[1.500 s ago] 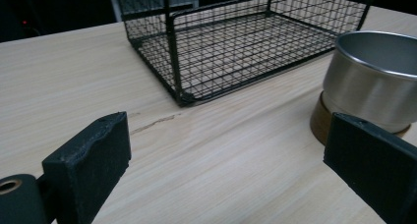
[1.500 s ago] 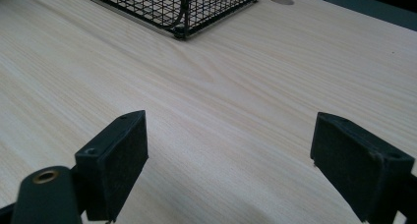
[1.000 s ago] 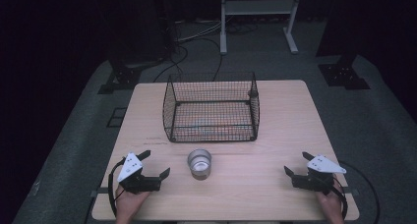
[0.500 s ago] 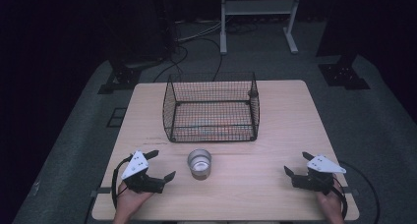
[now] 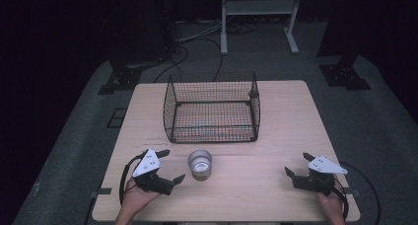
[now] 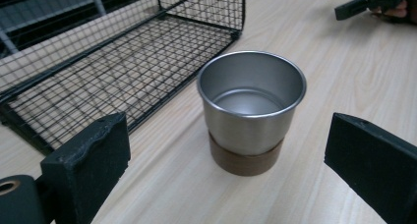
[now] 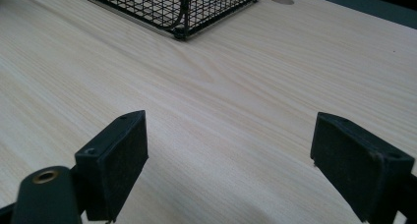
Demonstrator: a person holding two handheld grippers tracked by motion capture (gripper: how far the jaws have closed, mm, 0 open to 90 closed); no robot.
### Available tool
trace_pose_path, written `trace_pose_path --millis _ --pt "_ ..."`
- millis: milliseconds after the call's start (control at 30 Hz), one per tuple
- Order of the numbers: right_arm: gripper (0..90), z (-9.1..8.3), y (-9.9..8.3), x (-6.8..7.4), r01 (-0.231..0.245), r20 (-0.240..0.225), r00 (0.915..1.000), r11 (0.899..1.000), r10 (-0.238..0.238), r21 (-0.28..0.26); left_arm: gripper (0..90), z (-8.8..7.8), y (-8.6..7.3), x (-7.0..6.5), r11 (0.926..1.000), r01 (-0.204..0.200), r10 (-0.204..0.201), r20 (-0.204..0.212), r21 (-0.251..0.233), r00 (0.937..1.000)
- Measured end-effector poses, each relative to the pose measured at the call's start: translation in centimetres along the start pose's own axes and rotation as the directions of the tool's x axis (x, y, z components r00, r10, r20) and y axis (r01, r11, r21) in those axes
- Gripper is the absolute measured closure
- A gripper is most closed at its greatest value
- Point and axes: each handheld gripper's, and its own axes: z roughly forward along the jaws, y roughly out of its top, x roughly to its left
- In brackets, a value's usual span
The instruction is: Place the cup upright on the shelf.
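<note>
Left tool point(image 5: 171, 167) neared cup point(image 5: 199, 164), jaws wide, empty.

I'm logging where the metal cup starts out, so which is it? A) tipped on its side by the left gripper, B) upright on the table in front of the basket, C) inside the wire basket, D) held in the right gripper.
B: the metal cup stands upright on the table, outside the wire basket, with the open left gripper facing it.

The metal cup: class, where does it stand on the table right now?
In the high view the metal cup stands upright near the table's front edge, just before the wire basket, closer to the left gripper.
</note>
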Motion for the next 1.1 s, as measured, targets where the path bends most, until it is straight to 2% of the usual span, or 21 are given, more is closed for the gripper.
trace_pose_path --millis 67,167,433,700,900,933,1067,1100 --pt "13.5 0.0 0.0 0.0 -0.001 -0.002 1.0000 1.000 0.001 -0.002 2.5 0.2 0.2 -0.1 0.9999 0.005 -0.005 0.028 0.013 0.9996" --pt "13.5 0.0 0.0 0.0 0.000 -0.002 1.0000 1.000 0.000 -0.003 2.7 0.6 0.5 -0.2 0.9996 -0.004 0.002 0.048 0.030 0.9988" --pt "13.5 0.0 0.0 0.0 -0.001 -0.002 1.0000 1.000 0.001 -0.003 2.2 2.2 0.9 -0.3 0.9952 -0.039 0.032 0.078 0.090 0.9964" --pt "13.5 0.0 0.0 -0.1 -0.005 -0.001 1.0000 1.000 0.005 -0.003 2.2 3.6 0.8 -0.3 0.9915 -0.040 0.028 0.102 0.123 0.9944" --pt "13.5 0.0 0.0 0.0 -0.003 -0.003 1.0000 1.000 0.003 -0.003 1.5 4.8 1.1 -0.4 0.9818 -0.072 0.052 0.115 0.176 0.9920" --pt "13.5 0.0 0.0 0.0 -0.003 -0.004 1.0000 1.000 0.003 -0.004 1.6 5.2 1.2 -0.4 0.9790 -0.091 0.073 0.108 0.182 0.9915" --pt "13.5 -0.1 0.0 0.0 -0.003 -0.004 1.0000 1.000 0.003 -0.004 1.5 5.7 1.3 -0.2 0.9781 -0.084 0.063 0.114 0.190 0.9915" --pt "13.5 -0.1 0.0 0.0 -0.003 -0.005 1.0000 1.000 0.003 -0.005 1.5 5.9 1.3 -0.1 0.9755 -0.090 0.067 0.119 0.201 0.9907"
